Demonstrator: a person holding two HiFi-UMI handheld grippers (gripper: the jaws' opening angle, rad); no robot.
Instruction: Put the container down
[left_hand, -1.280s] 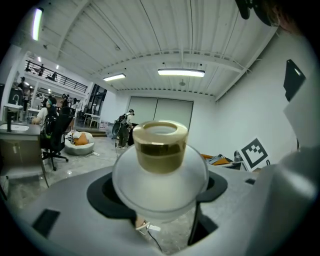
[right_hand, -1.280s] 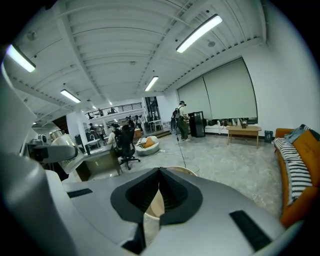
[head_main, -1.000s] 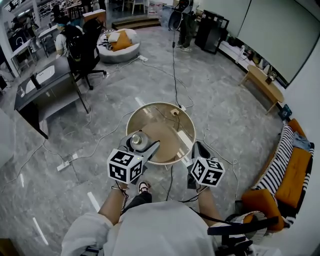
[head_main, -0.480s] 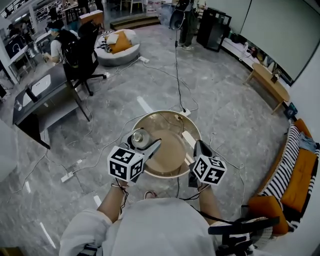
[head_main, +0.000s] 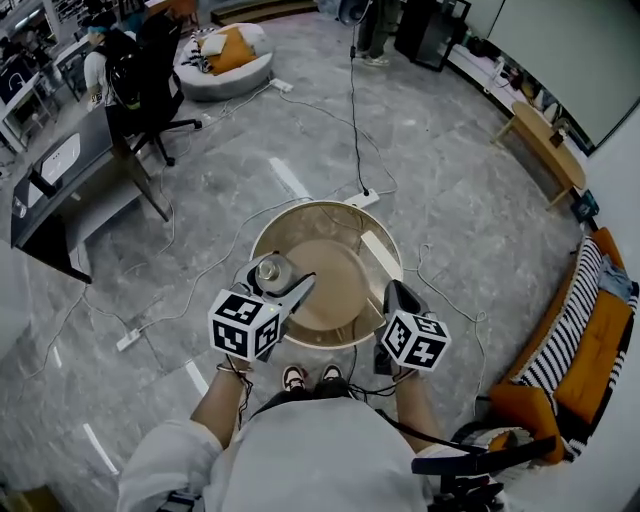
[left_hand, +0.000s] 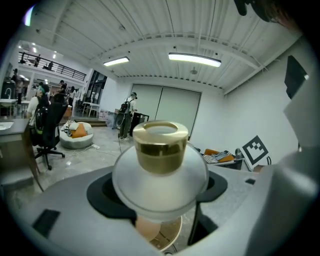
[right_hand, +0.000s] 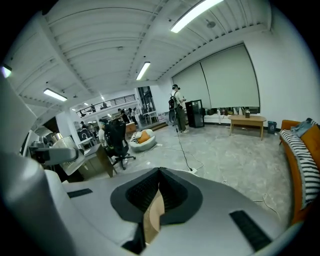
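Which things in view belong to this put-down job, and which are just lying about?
Job in hand: round beige tub, its rim in the shut jaws of the right gripper; gold-capped bottle in the jaws of the left gripper.

Lying about: power strip, desk, office chair, bean bag, wooden bench, orange sofa.

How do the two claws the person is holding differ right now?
The left gripper has its jaws wide apart; the right gripper has its jaws together. The left gripper clamps a frosted, gold-capped container; the right gripper holds nothing. Both carry a marker cube and point toward the round table.
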